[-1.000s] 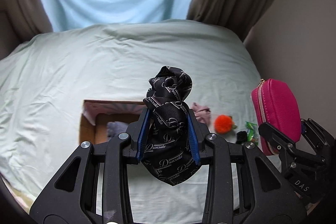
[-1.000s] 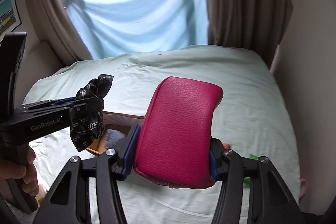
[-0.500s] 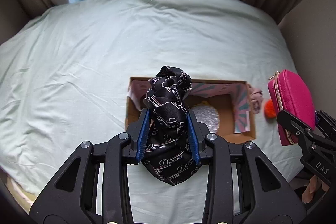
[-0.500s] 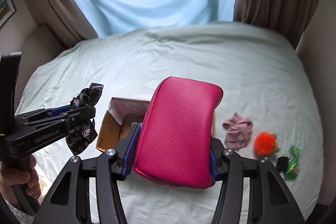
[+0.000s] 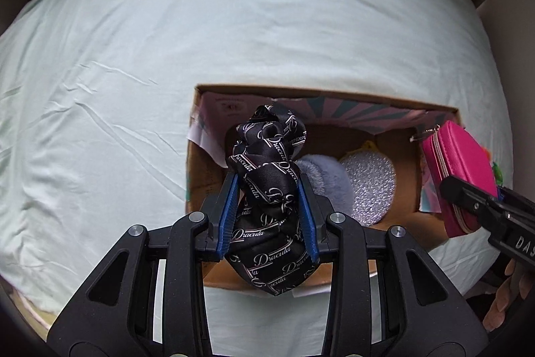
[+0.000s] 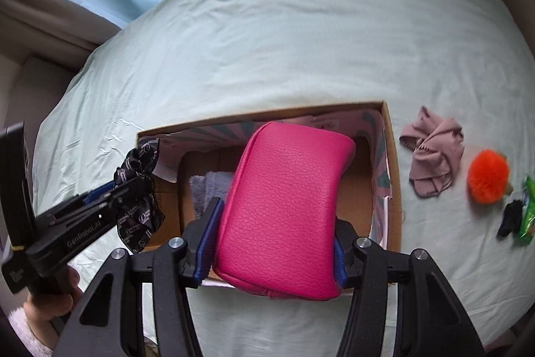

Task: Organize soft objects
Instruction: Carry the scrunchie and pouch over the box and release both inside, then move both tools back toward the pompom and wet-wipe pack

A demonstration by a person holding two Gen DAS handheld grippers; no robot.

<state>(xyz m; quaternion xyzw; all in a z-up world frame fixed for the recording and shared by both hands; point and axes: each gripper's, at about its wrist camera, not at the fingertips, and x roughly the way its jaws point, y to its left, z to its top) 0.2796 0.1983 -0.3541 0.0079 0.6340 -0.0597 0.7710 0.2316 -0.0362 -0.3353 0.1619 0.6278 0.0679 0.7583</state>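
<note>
Pinching one black scarf in left tool, one pink pouch in right tool, over one box.

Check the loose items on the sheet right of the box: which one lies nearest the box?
The crumpled mauve cloth. It lies just beside the cardboard box, while the orange pom-pom, black piece and green wrapper sit farther right.

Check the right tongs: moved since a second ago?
Yes. The right tongs, shut on the pink pouch, came forward and down over the cardboard box.
</note>
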